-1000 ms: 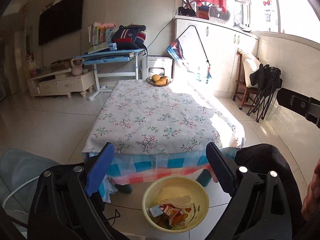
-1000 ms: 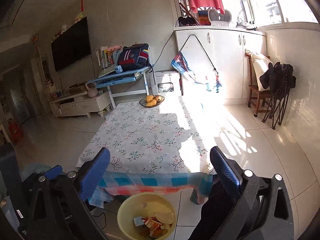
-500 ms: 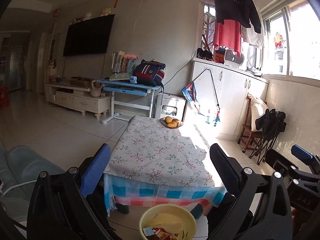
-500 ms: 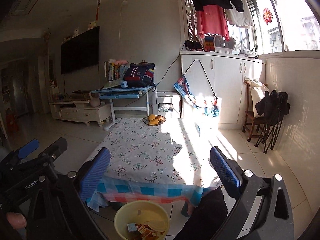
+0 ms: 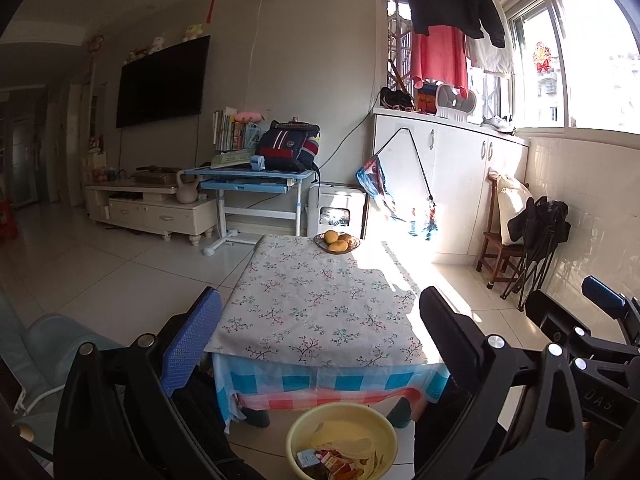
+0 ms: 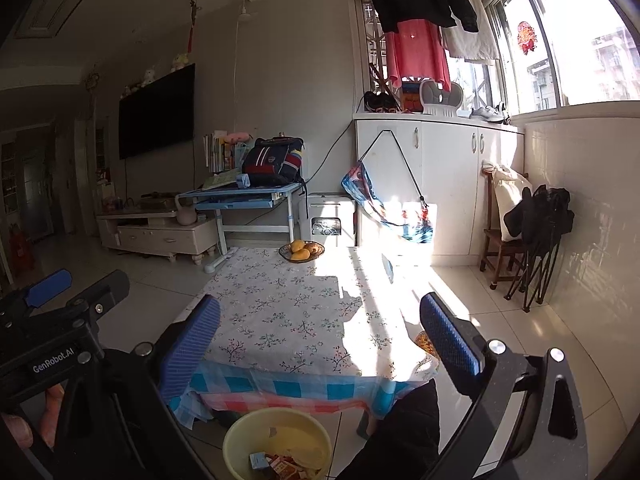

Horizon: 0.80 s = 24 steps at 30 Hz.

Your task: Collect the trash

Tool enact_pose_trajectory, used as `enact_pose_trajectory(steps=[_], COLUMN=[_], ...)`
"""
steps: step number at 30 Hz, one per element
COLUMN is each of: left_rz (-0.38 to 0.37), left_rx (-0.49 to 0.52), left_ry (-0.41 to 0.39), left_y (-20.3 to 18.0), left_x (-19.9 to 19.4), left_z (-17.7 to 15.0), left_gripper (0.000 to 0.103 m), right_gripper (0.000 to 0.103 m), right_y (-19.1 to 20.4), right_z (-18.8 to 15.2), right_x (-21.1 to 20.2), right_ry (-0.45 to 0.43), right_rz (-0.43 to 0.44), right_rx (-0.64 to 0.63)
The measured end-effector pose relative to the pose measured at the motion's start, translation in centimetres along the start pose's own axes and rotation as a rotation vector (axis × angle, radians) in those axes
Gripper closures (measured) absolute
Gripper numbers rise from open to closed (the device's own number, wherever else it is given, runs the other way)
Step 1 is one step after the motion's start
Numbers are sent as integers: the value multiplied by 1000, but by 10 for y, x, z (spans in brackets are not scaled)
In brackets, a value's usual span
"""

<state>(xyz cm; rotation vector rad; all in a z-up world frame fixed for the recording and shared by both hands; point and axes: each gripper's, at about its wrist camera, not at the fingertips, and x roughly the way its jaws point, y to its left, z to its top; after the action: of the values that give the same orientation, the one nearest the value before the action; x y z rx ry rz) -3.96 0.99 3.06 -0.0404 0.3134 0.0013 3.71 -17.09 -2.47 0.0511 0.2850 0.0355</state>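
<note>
Above a low desk (image 5: 320, 300) draped in a floral cloth, both tongs held level and aimed across the room, nothing between the fingers of either. Left tongs (image 5: 320, 344) spread wide, blue pad (image 5: 192, 340) on one side and dark finger (image 5: 452, 340) on the other, gripping nothing and touching nothing. Right tongs (image 6: 320, 344) likewise wide apart, blue pads (image 6: 448, 340) facing inward, empty. Seen from the left wrist view, right tongs at the far right edge, just beside the left; from the right wrist view, left tongs (image 6: 60, 292) at the far left, marked GenRobot.AI, with a bit of the holder's hand (image 6: 24, 416) below. On the floor just in front of the desk's near edge, a yellow basin (image 5: 342, 438) holding the trash (image 5: 332, 460): small cartons and wrappers heaped at the bottom. At the far end of the desk, a bowl of fruit (image 5: 337, 242). Near the desk's right front corner in the right wrist view, a small orange object (image 6: 426, 344), partly hidden behind the finger, too obscured to identify. Strong sunlight across the desk's right side and the tiled floor.
</note>
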Motion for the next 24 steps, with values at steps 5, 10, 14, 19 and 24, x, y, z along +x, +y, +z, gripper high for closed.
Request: enact_pose_trajectory(steps=[5,10,14,19,24], left_rz=[19,33,33,33,33], left_rx=[-4,-2,-5,-4,-2], left_ry=[8,30,30,31,32], left_y=[2,2,4,4,2], left_x=[2,5,5,5,5], left_z=[0,0,-1,-1,-2], left_gripper=[7,7,7,7,7], right_gripper=[7,7,7,7,7], right_y=[6,7,6,6,7], right_z=[-1,-1,0,0,-1], right_x=[-2,-1,0,0,1], right_ry=[-9,-3,3,5,10], right_rz=[0,8,9,10,11], right_rx=[-23,-27,-25,-26,-28])
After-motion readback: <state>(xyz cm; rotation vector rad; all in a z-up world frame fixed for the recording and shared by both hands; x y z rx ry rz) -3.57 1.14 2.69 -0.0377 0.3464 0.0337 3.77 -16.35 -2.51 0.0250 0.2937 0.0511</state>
